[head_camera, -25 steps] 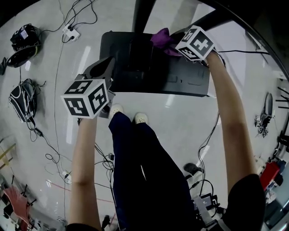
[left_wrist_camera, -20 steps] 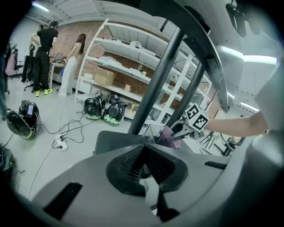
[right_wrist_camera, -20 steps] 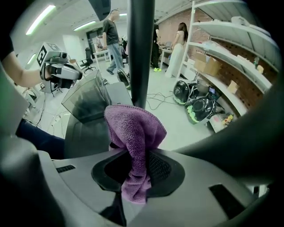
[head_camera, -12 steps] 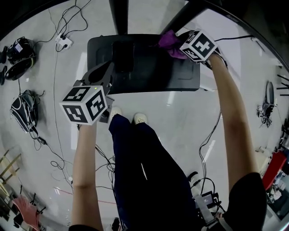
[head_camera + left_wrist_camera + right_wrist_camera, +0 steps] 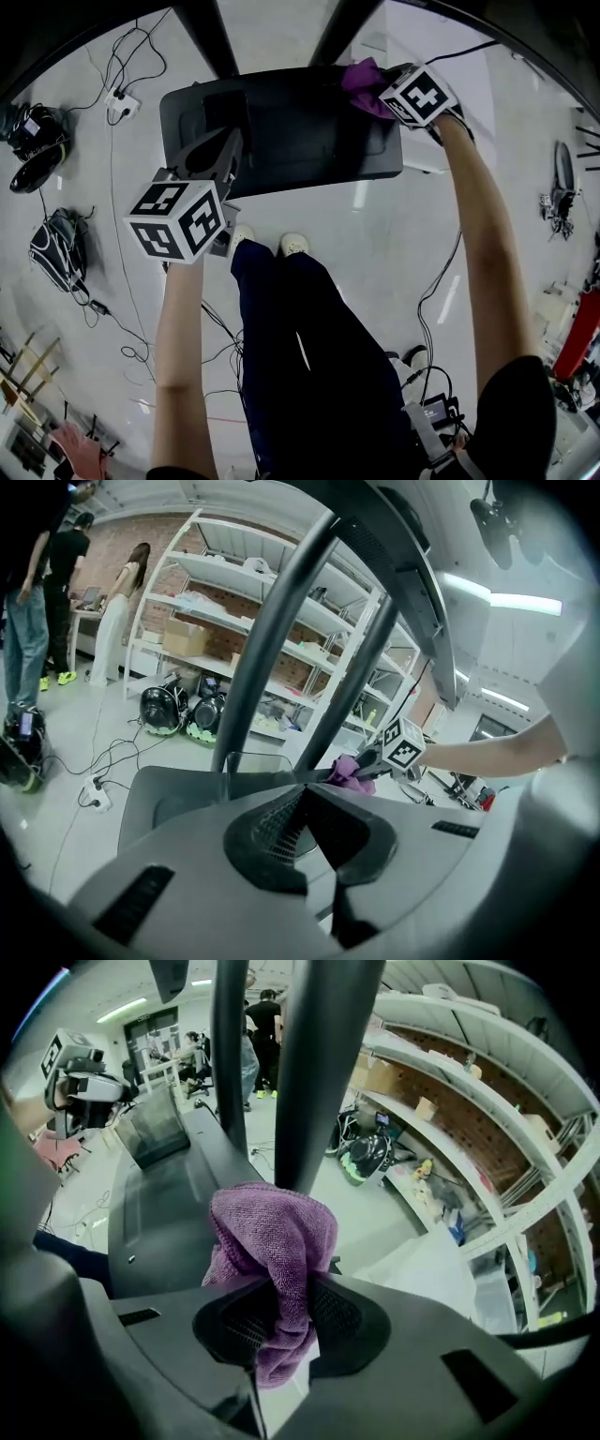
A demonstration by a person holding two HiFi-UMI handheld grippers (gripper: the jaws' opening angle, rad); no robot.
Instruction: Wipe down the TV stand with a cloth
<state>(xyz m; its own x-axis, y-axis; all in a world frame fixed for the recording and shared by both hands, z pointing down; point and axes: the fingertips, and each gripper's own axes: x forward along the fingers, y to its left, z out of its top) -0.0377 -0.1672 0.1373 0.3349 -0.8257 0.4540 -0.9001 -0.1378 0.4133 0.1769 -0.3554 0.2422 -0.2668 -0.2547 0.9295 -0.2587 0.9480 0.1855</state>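
- Underfoot, the black TV stand lies flat on the pale floor, with two dark poles rising from its far edge.
- Over the stand's near-left corner hangs the left gripper, fingers drawn together with nothing between them.
- At the stand's far-right edge the right gripper is clamped on the purple cloth.
- The cloth bunches just beside the right pole's foot.

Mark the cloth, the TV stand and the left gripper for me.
cloth (image 5: 272, 1232), right gripper view, on the middle of the purple bunch.
TV stand (image 5: 309, 131), head view, on the bare top of its black base.
left gripper (image 5: 306, 791), left gripper view, where its fingertips meet.
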